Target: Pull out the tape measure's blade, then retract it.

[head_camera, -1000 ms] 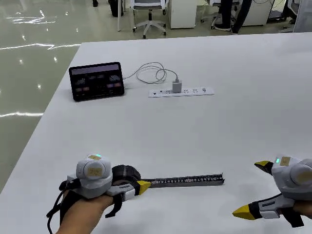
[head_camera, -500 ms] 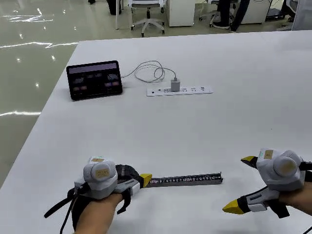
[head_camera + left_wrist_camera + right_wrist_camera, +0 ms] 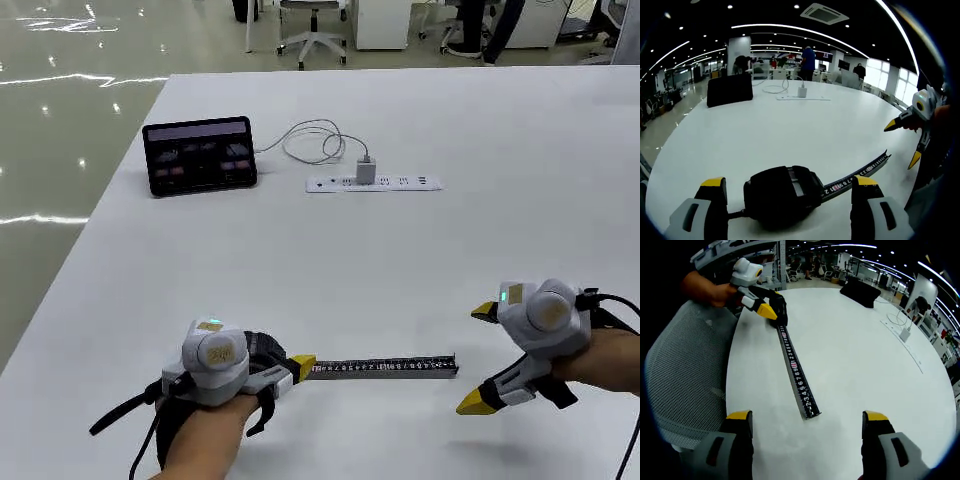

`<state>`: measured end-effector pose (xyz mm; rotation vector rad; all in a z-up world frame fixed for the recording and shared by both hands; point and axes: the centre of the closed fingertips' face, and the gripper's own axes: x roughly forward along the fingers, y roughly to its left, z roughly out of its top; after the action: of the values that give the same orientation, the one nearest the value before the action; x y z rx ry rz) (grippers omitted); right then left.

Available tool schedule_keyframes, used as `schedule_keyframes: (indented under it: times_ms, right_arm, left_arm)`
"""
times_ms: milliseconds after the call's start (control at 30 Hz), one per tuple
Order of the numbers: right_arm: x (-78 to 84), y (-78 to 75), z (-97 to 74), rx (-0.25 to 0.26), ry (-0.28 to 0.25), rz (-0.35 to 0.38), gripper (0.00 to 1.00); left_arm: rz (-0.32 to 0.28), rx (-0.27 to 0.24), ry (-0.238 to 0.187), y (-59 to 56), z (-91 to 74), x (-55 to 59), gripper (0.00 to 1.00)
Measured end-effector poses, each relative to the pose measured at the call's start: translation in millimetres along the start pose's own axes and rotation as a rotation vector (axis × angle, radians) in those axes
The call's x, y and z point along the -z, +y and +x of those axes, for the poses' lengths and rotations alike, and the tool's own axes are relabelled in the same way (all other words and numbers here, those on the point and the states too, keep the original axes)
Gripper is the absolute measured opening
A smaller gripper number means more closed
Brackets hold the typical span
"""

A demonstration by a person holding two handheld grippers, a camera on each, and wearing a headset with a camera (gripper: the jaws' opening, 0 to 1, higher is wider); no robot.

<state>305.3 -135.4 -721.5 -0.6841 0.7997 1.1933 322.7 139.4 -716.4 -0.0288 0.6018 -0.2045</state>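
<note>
Stretching across the head view, a broad white table (image 3: 420,250) with a smooth matte top stands in an open-plan office. Beyond its 12 o'clock edge lies a glossy pale floor (image 3: 60,120) mirroring strips of ceiling light, with a wheeled office chair (image 3: 310,30) behind. Toward 10 o'clock on the table, a dark rectangular tablet (image 3: 200,155) leans upright. Near 12 o'clock a flat white power strip (image 3: 390,183) carries a small white charger (image 3: 366,172), whose thin pale cable (image 3: 310,140) loops loosely behind it. In the right gripper view, the grey mesh back of a chair (image 3: 685,375) curves in at 9 o'clock. The tape measure (image 3: 782,192), a rounded black case, rests on the table at 7 o'clock of the head view. Its narrow blade (image 3: 385,367), dark with pale numerals, lies flat, drawn out toward 3 o'clock. The left gripper (image 3: 788,182), grey plastic with yellow tips, has its jaws spread wide and straddles the case, with bare table showing on each side; it pinches nothing. The right gripper (image 3: 478,358) sits at 4 o'clock with its jaws also spread and empty. The blade's free end lies on the table just ahead of it, apart from both tips.
</note>
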Motion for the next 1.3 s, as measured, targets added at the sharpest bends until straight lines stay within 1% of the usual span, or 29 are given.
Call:
schedule_keyframes:
  times_ms: [67, 100, 167, 233, 267, 333, 367, 400, 433, 533, 633, 700, 733, 767, 800, 867, 1000, 1133, 1200, 1300]
  right_arm:
    - [0.3, -1.4, 4.7, -0.021, 0.019, -0.020, 0.83]
    - [2.0, -1.9, 7.5, -0.036, 0.038, -0.043, 0.82]
    - [3.4, -1.8, 11.6, -0.056, 0.063, -0.070, 0.79]
    - [3.5, -0.4, 14.3, -0.076, 0.077, -0.097, 0.76]
    - [4.6, 0.5, 16.6, -0.094, 0.090, -0.126, 0.73]
    - [4.0, 4.6, 19.2, -0.132, 0.089, -0.176, 0.65]
    - [6.4, 7.0, 20.6, -0.157, 0.109, -0.209, 0.59]
    - [8.0, 7.6, 21.0, -0.161, 0.128, -0.215, 0.57]
    - [6.7, 8.1, 22.8, -0.168, 0.128, -0.226, 0.56]
    - [4.1, 6.9, 24.8, -0.183, 0.128, -0.229, 0.51]
    - [4.3, 2.6, 26.2, -0.185, 0.137, -0.234, 0.48]
    - [5.1, 2.1, 27.0, -0.197, 0.146, -0.213, 0.46]
    - [5.5, 2.2, 27.6, -0.201, 0.147, -0.208, 0.43]
    - [6.8, 4.2, 27.4, -0.216, 0.152, -0.211, 0.38]
    - [7.5, 4.9, 27.6, -0.219, 0.156, -0.210, 0.34]
    - [9.7, 6.7, 29.7, -0.230, 0.166, -0.210, 0.28]
    - [13.4, 6.0, 32.0, -0.227, 0.185, -0.215, 0.19]
    - [11.9, 2.2, 33.8, -0.208, 0.182, -0.215, 0.14]
    - [12.6, 0.9, 35.9, -0.208, 0.185, -0.204, 0.13]
    - [13.1, 1.6, 37.3, -0.206, 0.190, -0.215, 0.12]
  left_arm:
    - [-0.003, -0.005, -0.005, 2.6, 0.0, -1.1, 1.00]
    - [-0.008, -0.007, -0.012, 3.4, 0.1, -2.5, 1.00]
    - [-0.004, -0.007, -0.014, 3.9, 0.8, -2.2, 1.00]
    - [-0.004, -0.005, -0.016, 3.7, 1.0, -2.2, 1.00]
    - [-0.012, 0.004, -0.016, 2.1, 1.7, -2.0, 1.00]
    - [-0.012, 0.009, -0.017, 1.6, 2.8, -1.4, 1.00]
    - [-0.007, 0.011, -0.020, 1.1, 3.3, -1.8, 1.00]
    - [-0.005, 0.013, -0.021, 0.8, 3.5, -1.9, 1.00]
    - [-0.005, 0.016, -0.022, 0.0, 3.7, -1.9, 1.00]
    - [-0.001, 0.018, -0.024, -0.8, 2.7, -2.6, 1.00]
    - [-0.002, 0.020, -0.026, -0.4, 3.0, -3.0, 1.00]
    - [-0.004, 0.019, -0.024, 0.7, 2.9, -2.3, 1.00]
    - [-0.004, 0.018, -0.023, 1.1, 2.9, -2.1, 1.00]
    - [-0.005, 0.018, -0.024, 1.3, 2.8, -2.4, 1.00]
    - [-0.008, 0.019, -0.024, 1.2, 2.8, -2.5, 1.00]
    - [0.002, 0.017, -0.020, 1.6, 2.7, -1.4, 1.00]
    - [0.006, 0.017, -0.016, 1.8, 3.1, -0.5, 0.99]
    - [0.004, 0.017, -0.011, 1.8, 3.5, 0.9, 0.98]
    - [-0.023, 0.015, -0.014, 3.1, 4.1, 1.3, 0.98]
    - [-0.026, 0.007, -0.013, 5.5, 4.0, 1.1, 0.96]
